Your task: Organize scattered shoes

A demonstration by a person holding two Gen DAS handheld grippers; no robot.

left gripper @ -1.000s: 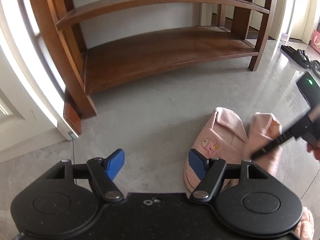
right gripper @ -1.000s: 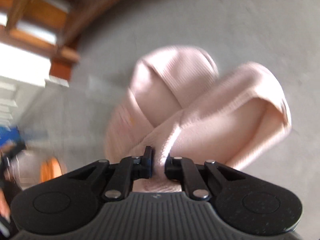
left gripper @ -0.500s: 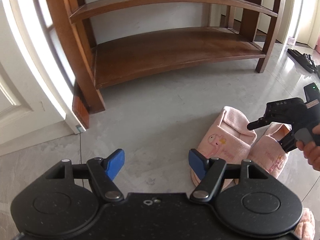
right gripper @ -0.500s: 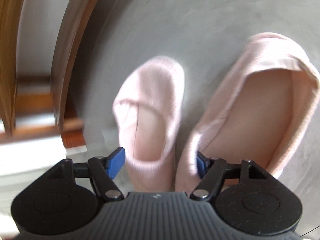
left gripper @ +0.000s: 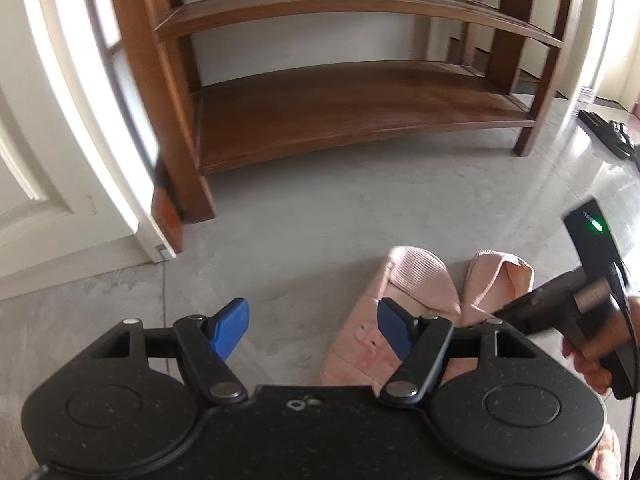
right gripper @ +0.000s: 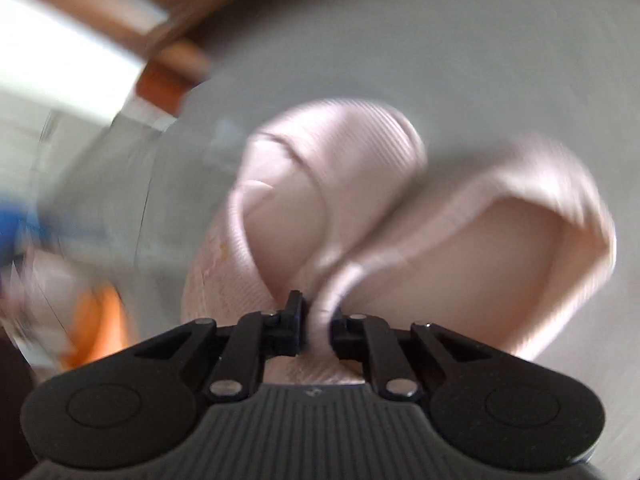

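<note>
Taken from the wooden shoe rack (left gripper: 352,112) as the landmark, the left gripper (left gripper: 312,326) is held out in front of the rack's left leg, above bare floor; its blue pads (left gripper: 230,326) are spread wide and nothing is between them. Further right, in front of the rack's middle and well short of its lower shelf, two pink slippers (left gripper: 420,280) lie side by side on the floor, touching, toes toward the rack. The right gripper (right gripper: 318,322) is seen closing on them, and the inner edges of both slippers (bunched together into one fold) are pinched between its jaws.

The slippers are judged to be light, soft and easily crushed out of shape: the ribbed knit fabric folds where it is squeezed. A hold on the two adjoining collar edges should let the pair be carried as one, though a thin pinch of cloth may slip, and the soles can be expected to droop.

The floor (left gripper: 304,224) is smooth grey tile with a faint sheen. A white door frame (left gripper: 100,128) stands just left of the rack, and dark footwear (left gripper: 608,134) is left on the floor beyond its right leg. Both shelves of the rack are bare.
</note>
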